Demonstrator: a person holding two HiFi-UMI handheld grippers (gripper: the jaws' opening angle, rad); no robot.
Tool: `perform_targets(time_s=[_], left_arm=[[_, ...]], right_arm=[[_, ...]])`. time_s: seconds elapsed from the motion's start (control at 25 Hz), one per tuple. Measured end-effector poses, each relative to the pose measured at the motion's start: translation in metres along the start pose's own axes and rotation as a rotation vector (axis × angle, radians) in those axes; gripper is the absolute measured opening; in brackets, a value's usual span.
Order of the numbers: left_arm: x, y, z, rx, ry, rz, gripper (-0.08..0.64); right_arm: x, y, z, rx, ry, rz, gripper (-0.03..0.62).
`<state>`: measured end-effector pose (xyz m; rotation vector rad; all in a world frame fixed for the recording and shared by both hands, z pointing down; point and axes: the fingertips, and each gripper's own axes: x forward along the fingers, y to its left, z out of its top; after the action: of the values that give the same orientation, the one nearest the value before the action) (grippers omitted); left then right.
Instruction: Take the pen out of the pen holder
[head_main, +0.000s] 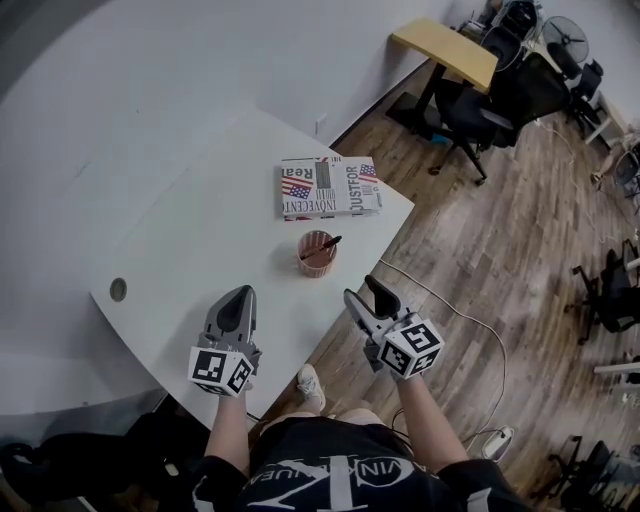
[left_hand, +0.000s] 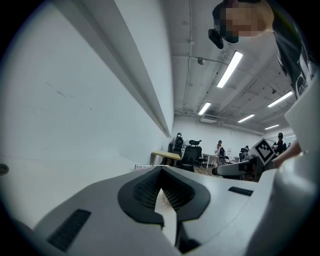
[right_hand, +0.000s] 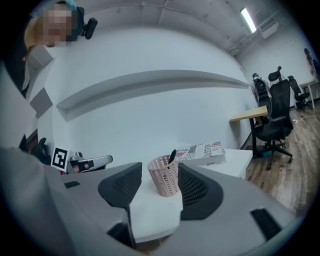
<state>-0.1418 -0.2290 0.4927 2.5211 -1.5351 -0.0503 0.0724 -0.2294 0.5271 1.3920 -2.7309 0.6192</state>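
Note:
A pink mesh pen holder (head_main: 317, 254) stands on the white table (head_main: 200, 240) near its right edge, with a black pen (head_main: 326, 245) leaning in it. My right gripper (head_main: 368, 296) hovers open at the table's front edge, just short of the holder and a little to its right. In the right gripper view the pen holder (right_hand: 164, 175) and pen (right_hand: 172, 156) show beyond the gap of my right gripper (right_hand: 160, 175), not touched. My left gripper (head_main: 242, 296) is over the table, left of the holder, with its jaws shut on nothing; the left gripper (left_hand: 161, 174) points along the table.
A thick book (head_main: 328, 187) lies behind the holder at the table's far corner. A cable hole (head_main: 118, 290) is at the table's left. A grey wall runs along the left. On the wood floor are a cable (head_main: 470, 320), a black office chair (head_main: 470, 115) and a yellow desk (head_main: 447, 50).

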Motion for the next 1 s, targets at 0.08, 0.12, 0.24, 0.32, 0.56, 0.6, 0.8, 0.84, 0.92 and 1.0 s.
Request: perform_targets(time_s=[0.08,0.12,0.24,0.32,0.56,0.6,0.8,0.84,0.92,1.0], left_arm=[[0.007,0.002,-0.005,0.009,0.004,-0.016,0.012],[0.010,0.003,-0.008,0.015,0.006,-0.022,0.012],[0.015,0.009,-0.013,0.013,0.012,-0.017,0.012],[0.017,0.013,-0.015,0.006,0.012,-0.005,0.012],[0.024,0.021,-0.017,-0.010,0.013,0.038,0.012],[0.025,0.021,-0.018,-0.012,0.015,0.044,0.012],[0.032,0.024,-0.016,-0.012,0.022,0.069,0.012],[0.033,0.026,-0.016,-0.011,0.023,0.075,0.012],[0.035,0.029,-0.017,-0.011,0.026,0.088,0.012],[0.036,0.031,-0.020,-0.013,0.029,0.101,0.012]], right_arm=[[0.007,-0.004,0.001,0.007,-0.002,-0.007,0.215],[0.011,-0.006,0.002,0.014,-0.004,-0.010,0.215],[0.020,-0.012,0.002,0.037,-0.008,-0.015,0.215],[0.025,-0.013,0.003,0.045,-0.007,-0.010,0.215],[0.043,-0.021,0.008,0.068,0.004,0.015,0.215],[0.046,-0.023,0.008,0.074,0.008,0.019,0.215],[0.062,-0.031,0.014,0.100,0.017,0.040,0.213],[0.066,-0.032,0.016,0.105,0.017,0.044,0.213],[0.074,-0.034,0.017,0.110,0.021,0.054,0.213],[0.080,-0.035,0.016,0.110,0.030,0.064,0.213]])
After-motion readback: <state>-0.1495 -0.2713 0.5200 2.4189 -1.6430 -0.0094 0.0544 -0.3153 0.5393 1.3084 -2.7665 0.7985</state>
